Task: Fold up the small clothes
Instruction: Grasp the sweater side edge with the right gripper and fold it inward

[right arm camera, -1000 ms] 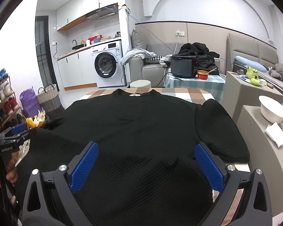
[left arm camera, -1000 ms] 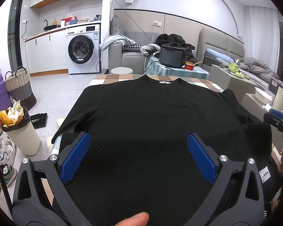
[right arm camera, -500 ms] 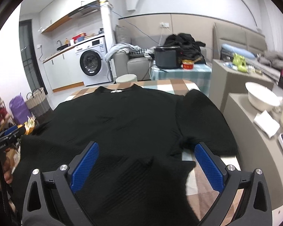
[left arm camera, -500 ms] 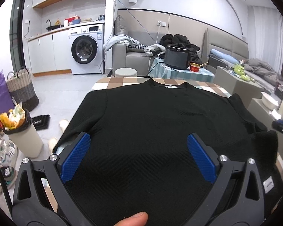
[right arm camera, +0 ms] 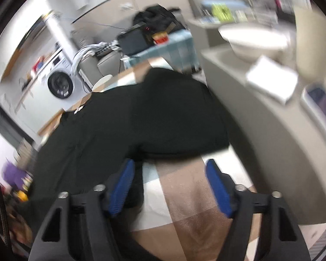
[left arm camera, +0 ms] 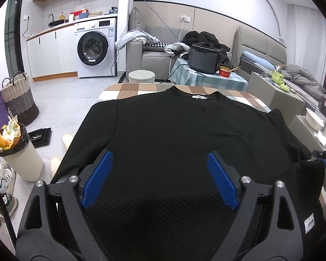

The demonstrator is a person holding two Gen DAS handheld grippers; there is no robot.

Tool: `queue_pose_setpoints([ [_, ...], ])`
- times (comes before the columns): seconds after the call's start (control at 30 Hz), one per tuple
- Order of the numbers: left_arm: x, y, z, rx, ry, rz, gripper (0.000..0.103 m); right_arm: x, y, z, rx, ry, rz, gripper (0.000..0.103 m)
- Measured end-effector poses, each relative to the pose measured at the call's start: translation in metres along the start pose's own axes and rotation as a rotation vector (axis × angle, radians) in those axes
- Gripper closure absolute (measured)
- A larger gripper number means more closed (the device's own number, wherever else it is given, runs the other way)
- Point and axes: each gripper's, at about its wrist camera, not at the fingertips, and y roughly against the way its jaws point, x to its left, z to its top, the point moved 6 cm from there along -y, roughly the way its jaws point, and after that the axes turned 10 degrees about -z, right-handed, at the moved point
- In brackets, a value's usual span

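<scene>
Both grippers closing in on sweater (left arm camera: 173, 134) spread over tabletop (right arm camera: 184, 187): left gripper (left arm camera: 158, 174) jaws narrowing above hem, right gripper (right arm camera: 169, 184) jaws narrowing beside sleeve (right arm camera: 180, 117), nothing pinched yet; next needing firm grab for first fold.

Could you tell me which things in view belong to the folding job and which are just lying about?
Job:
black sweater
checkered table
left gripper, jaws closing
right gripper, jaws closing

Lying about:
washing machine
cooker pot
red bowl
woven basket
bin

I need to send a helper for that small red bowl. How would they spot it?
Find the washing machine, then look right to the side table with the checked blue cloth. Beside the dark cooker sits the red bowl, the only red item there, with chopsticks across it.
</scene>
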Motion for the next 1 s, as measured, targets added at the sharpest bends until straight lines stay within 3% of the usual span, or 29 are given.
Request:
queue_pose_setpoints([
  [0.17,0.008,-0.019,0.008,0.011,0.015,0.004,0.015,-0.028,-0.018,0.016,0.002,-0.112,-0.075,0.042],
  [0.27,0.014,-0.026,0.012,0.011,0.016,0.008,0.015,-0.035,-0.023,0.027,-0.033,-0.079,-0.178,0.042],
  [0.37,0.017,-0.035,0.014,0.021,0.025,0.010,0.015,-0.036,-0.040,0.033,0.000,-0.061,-0.207,0.045],
  [0.4,0.018,-0.038,0.014,0.026,0.026,0.009,0.015,-0.036,-0.046,0.035,0.001,-0.053,-0.214,0.055],
  [0.47,0.020,-0.042,0.014,0.029,0.028,0.014,0.015,-0.031,-0.050,0.039,-0.033,0.004,-0.241,0.063],
  [0.57,0.022,-0.047,0.014,0.026,0.034,0.013,0.015,-0.024,-0.049,0.045,-0.080,0.070,-0.292,0.089],
  [0.7,0.026,-0.046,0.010,0.028,0.037,0.009,0.015,-0.015,-0.032,0.060,-0.141,0.081,-0.258,0.092],
  [0.8,0.027,-0.047,0.011,0.027,0.038,-0.007,0.015,0.006,-0.006,0.076,-0.214,0.100,-0.161,0.092],
  [0.87,0.028,-0.045,0.010,0.025,0.040,-0.019,0.015,0.037,0.012,0.089,-0.301,0.182,-0.116,0.092],
  [1.0,0.024,-0.042,0.012,0.020,0.030,-0.031,0.015,0.119,0.024,0.094,-0.339,0.364,0.067,0.094],
])
